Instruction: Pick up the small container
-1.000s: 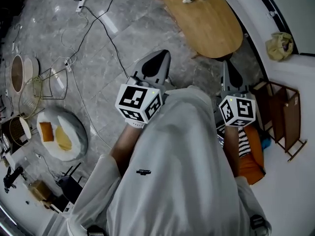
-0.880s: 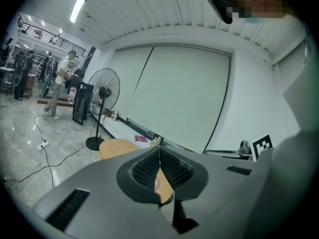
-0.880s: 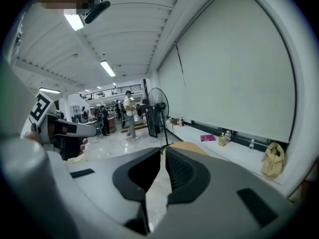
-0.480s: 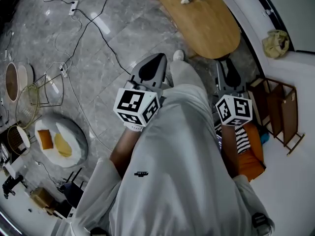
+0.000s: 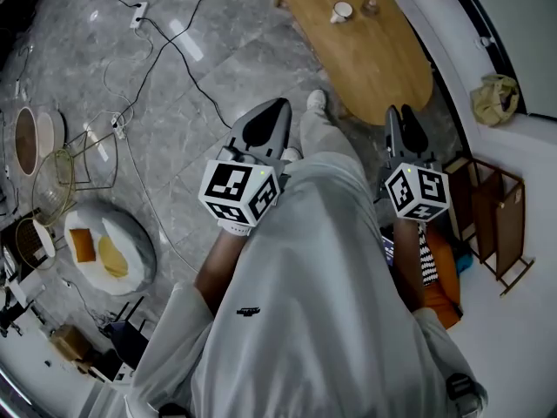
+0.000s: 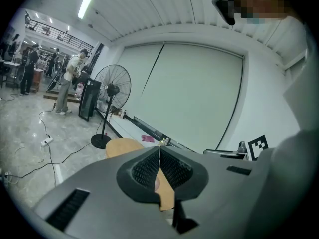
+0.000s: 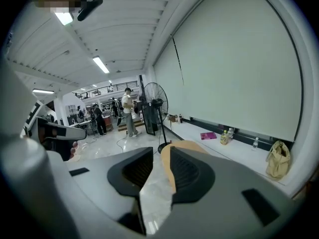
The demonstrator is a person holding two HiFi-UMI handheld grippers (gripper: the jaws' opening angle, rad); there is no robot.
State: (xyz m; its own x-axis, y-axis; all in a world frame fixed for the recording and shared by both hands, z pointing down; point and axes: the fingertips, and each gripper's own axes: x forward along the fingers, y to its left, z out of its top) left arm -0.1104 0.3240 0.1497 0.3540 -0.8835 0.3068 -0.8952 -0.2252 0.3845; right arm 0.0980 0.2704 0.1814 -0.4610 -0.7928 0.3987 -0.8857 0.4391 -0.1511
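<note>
The small container (image 5: pixel 341 11) is a white cup standing on the far end of an oval wooden table (image 5: pixel 374 64), with a smaller brownish item (image 5: pixel 370 7) beside it. Both grippers are held in front of the person's body, well short of the table. My left gripper (image 5: pixel 280 105) is shut and empty; in the left gripper view its pads (image 6: pixel 159 151) meet, with the table (image 6: pixel 122 146) beyond. My right gripper (image 5: pixel 401 111) has its jaws slightly apart and closing. Nothing lies between them in the right gripper view (image 7: pixel 161 152), where the tabletop (image 7: pixel 187 146) shows ahead.
Cables and a power strip (image 5: pixel 137 13) run across the grey stone floor. At the left are a wire basket (image 5: pixel 57 177) and a round white tray (image 5: pixel 109 242). A wooden rack (image 5: pixel 492 216) and a bag (image 5: pixel 494 98) stand at the right. A standing fan (image 6: pixel 110 91) and people are farther off.
The person has stepped toward the table; a shoe now shows in front. Both grippers have advanced slightly, and the right gripper's tips now show a small gap.
</note>
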